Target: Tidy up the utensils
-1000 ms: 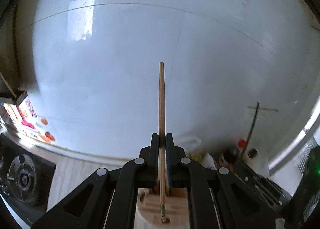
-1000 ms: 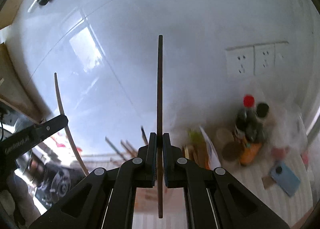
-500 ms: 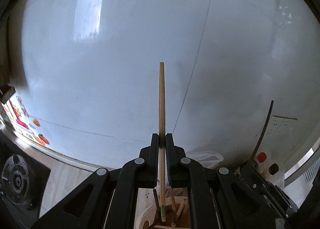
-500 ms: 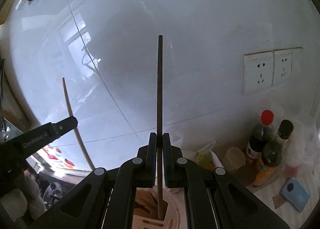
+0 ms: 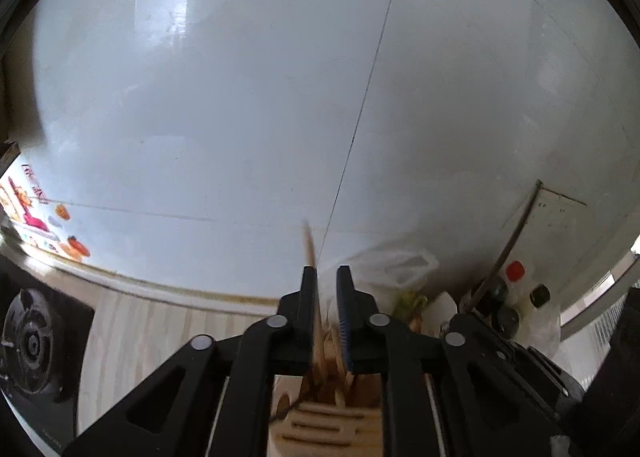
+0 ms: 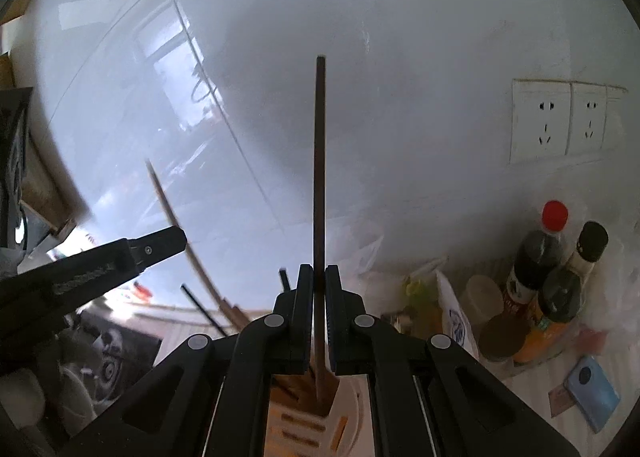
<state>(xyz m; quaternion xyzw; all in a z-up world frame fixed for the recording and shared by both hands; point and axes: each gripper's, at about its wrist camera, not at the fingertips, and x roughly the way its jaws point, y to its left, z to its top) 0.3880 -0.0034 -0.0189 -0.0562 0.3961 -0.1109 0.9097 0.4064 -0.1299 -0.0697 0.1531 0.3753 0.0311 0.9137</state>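
Since the earlier frames we had sunk both grippers toward the slotted wooden utensil holder [image 5: 320,425], and the light wooden chopstick [image 5: 310,245] had slipped low and blurred between the left gripper [image 5: 327,281] fingers. Those jaws were opening, the stick leaning on the left finger, its lower part down among other sticks in the holder. Our right gripper [image 6: 319,277] pinched a dark, slim, straight chopstick [image 6: 320,177], upright, its foot in the holder. Behind stood a glossy white tiled wall [image 5: 240,97] with thin grout lines, over a pale wood-grain counter [image 5: 132,337]. Two white sockets [image 6: 560,117], dark sauce bottles [image 6: 536,257] and a blue phone [image 6: 592,393] lay rightward; a black stove burner [image 5: 28,341] sat left.
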